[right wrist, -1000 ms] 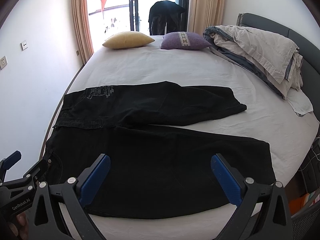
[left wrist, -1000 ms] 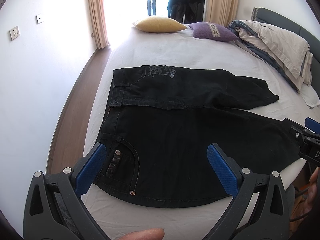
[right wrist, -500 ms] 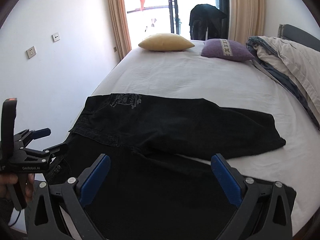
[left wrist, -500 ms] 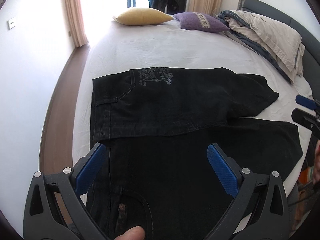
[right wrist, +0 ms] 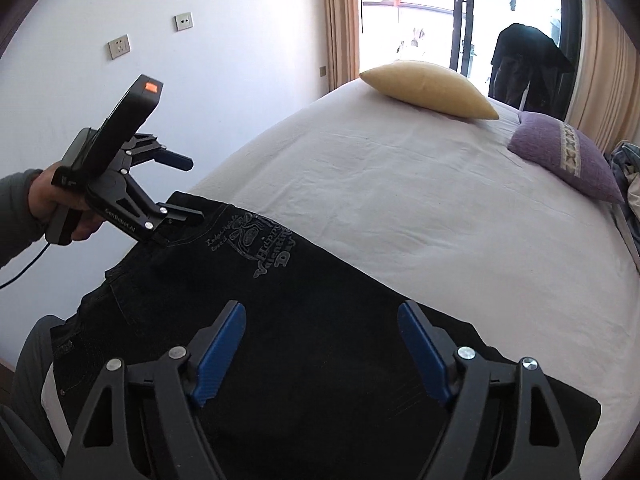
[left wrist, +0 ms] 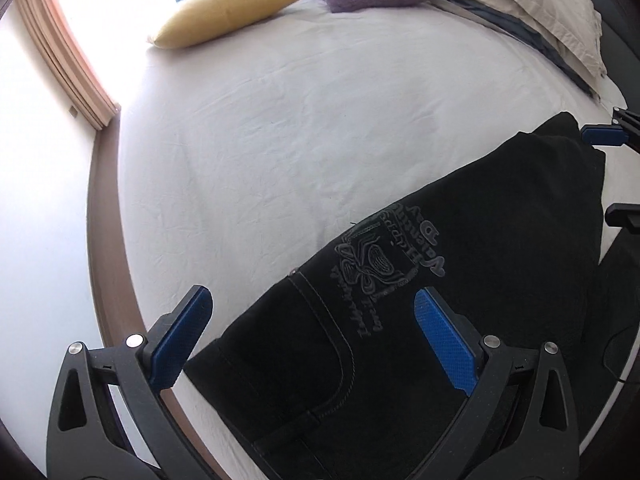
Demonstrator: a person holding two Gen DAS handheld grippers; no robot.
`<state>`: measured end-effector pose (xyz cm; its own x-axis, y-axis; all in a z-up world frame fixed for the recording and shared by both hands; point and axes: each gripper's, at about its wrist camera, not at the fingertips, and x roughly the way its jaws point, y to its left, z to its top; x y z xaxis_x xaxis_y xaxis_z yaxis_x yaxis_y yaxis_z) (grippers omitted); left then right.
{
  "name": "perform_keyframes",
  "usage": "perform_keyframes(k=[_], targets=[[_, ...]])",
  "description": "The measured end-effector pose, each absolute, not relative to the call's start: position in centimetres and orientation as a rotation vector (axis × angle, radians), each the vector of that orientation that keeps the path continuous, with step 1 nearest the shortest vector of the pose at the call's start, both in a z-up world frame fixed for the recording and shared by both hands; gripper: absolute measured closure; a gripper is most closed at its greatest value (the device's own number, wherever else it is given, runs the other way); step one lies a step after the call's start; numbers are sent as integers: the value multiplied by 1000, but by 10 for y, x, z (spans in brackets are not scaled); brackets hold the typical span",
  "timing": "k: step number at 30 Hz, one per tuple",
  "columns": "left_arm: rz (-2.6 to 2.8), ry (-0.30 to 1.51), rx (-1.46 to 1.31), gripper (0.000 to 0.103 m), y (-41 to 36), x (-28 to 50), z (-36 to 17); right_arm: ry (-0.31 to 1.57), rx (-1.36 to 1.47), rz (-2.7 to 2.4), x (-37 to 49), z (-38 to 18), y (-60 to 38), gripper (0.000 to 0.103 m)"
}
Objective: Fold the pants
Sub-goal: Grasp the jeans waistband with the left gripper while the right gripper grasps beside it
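The black jeans (left wrist: 460, 280) lie flat on the white bed sheet (left wrist: 300, 128), running from just under the left tongs (left wrist: 308, 332) away toward the right tongs (left wrist: 600, 176). The left tongs stand spread wide, blue pads well apart and gripping nothing; the waistband corner and a stitched pocket seam sit between and below the two fingers, and the grey printed emblem (left wrist: 384, 260) lies just ahead of the right-hand pad. In the right wrist view the right tongs (right wrist: 320, 354) are likewise spread, empty, poised over the dark leg fabric (right wrist: 320, 300), with the emblem ahead and to the left of them. Further left in that view the person's left hand (right wrist: 60, 204) grips the other tool, its lower finger (right wrist: 180, 212) at the far waistband edge — whether it touches the cloth I cannot tell.

Well beyond both tongs, at the far side of the bed, lie a yellow cushion (right wrist: 428, 88) and a purple cushion (right wrist: 560, 152); a rumpled duvet (left wrist: 520, 8) is heaped ahead and right of the left tongs.
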<state>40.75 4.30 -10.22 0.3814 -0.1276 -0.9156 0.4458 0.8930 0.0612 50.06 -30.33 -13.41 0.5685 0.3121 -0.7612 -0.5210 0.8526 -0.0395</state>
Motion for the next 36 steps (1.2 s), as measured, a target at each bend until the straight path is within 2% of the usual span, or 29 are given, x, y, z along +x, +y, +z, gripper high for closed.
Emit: perform_keyframes(k=[2, 4, 5, 9, 10, 11, 12, 13, 15, 17, 27, 29, 34, 36], targets=[[-396, 1172, 324, 2, 42, 428, -120, 862, -284, 515, 518, -146, -302, 25], [-419, 1214, 357, 10, 40, 440, -140, 888, -290, 531, 535, -155, -301, 26], [-422, 1239, 380, 17, 39, 446, -150, 902, -300, 538, 542, -159, -300, 27], [-460, 1283, 367, 19, 41, 460, -172, 963, -364, 558, 565, -182, -291, 29], [-469, 1277, 368, 19, 42, 462, -173, 980, -382, 563, 572, -188, -287, 33], [-479, 1271, 367, 24, 42, 462, -174, 996, -405, 565, 576, -194, -284, 36], [-496, 1269, 364, 34, 42, 461, -174, 1013, -423, 568, 580, -200, -281, 38], [-507, 1264, 365, 40, 42, 460, -173, 1022, -438, 570, 584, -204, -279, 40], [-530, 1253, 379, 73, 37, 457, -168, 1032, -462, 571, 590, -208, -276, 40], [-522, 1208, 435, 95, 28, 448, -160, 1029, -486, 583, 591, -206, -272, 42], [-489, 885, 560, 97, 14, 374, -131, 1035, -618, 626, 589, -197, -263, 48], [-491, 861, 566, 97, 15, 359, -125, 1038, -635, 636, 590, -197, -261, 55], [-507, 831, 588, 97, 5, 347, -131, 1028, -645, 642, 591, -193, -257, 55], [-513, 827, 577, 97, 17, 333, -118, 1038, -665, 652, 591, -197, -254, 60]])
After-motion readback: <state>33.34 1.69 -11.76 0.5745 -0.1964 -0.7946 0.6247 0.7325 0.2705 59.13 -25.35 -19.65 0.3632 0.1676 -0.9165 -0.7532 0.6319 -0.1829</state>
